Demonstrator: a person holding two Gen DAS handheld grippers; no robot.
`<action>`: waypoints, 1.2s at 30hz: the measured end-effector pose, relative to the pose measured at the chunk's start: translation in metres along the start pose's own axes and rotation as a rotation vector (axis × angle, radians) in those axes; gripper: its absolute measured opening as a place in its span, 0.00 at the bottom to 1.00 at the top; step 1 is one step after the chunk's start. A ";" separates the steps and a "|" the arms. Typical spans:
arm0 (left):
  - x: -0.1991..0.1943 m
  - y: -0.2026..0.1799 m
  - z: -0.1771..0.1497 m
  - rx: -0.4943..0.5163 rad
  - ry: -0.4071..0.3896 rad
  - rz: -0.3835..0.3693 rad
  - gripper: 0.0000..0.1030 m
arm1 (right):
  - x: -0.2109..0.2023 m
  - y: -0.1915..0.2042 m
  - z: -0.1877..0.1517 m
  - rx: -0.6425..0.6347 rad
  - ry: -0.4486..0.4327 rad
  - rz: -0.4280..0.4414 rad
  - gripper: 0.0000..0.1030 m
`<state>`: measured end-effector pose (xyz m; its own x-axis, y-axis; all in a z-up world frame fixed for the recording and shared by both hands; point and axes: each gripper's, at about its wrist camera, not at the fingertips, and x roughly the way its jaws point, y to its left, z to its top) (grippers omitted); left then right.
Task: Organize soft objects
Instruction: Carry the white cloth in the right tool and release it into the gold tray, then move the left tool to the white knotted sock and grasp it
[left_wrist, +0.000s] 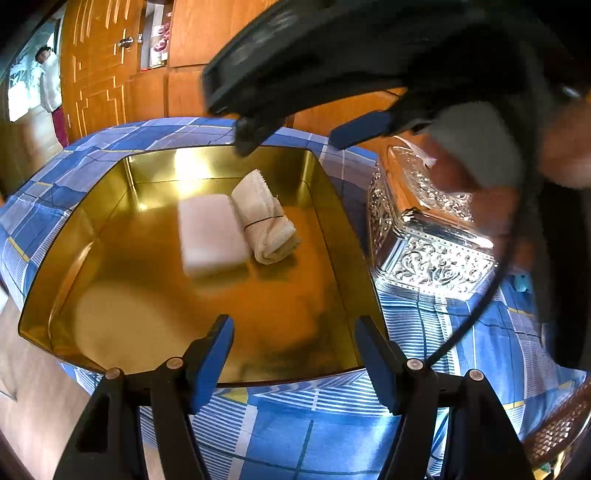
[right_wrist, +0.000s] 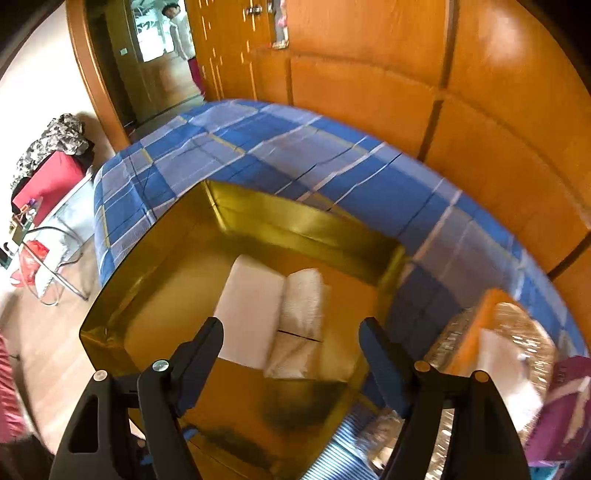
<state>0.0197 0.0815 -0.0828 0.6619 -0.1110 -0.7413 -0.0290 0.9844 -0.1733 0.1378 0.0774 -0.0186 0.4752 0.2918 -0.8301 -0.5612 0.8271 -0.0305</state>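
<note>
A gold metal tin (left_wrist: 66, 258) sits open on a table with a blue checked cloth (left_wrist: 314, 424). Inside lie a white folded pad (left_wrist: 210, 236) and, touching its right side, a rolled white cloth bound with a thin band (left_wrist: 264, 218). My left gripper (left_wrist: 295, 332) is open and empty over the tin's near edge. The right gripper (left_wrist: 295, 136) hovers above the tin's far side in the left wrist view. In the right wrist view the right gripper (right_wrist: 291, 336) is open and empty above the pad (right_wrist: 251, 310) and roll (right_wrist: 301, 314) in the tin (right_wrist: 110, 306).
An embossed silver box (left_wrist: 424, 243) with tissue stands right of the tin; it also shows in the right wrist view (right_wrist: 498, 332). Wooden wardrobe doors (right_wrist: 369, 92) stand behind the table. A glass side table (right_wrist: 48, 236) with clutter is at left. A person (right_wrist: 181, 33) stands in the doorway.
</note>
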 end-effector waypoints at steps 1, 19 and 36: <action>-0.001 0.000 -0.001 0.001 -0.001 0.003 0.70 | -0.007 -0.002 -0.003 -0.002 -0.017 -0.013 0.75; -0.047 -0.055 0.006 0.164 -0.101 -0.072 0.76 | -0.154 -0.106 -0.125 0.200 -0.272 -0.289 0.76; -0.047 -0.198 -0.003 0.552 -0.032 -0.341 0.76 | -0.262 -0.289 -0.321 0.897 -0.229 -0.575 0.76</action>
<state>-0.0080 -0.1083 -0.0156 0.5880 -0.4339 -0.6826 0.5700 0.8210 -0.0308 -0.0424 -0.3920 0.0291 0.6757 -0.2448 -0.6954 0.4396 0.8910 0.1135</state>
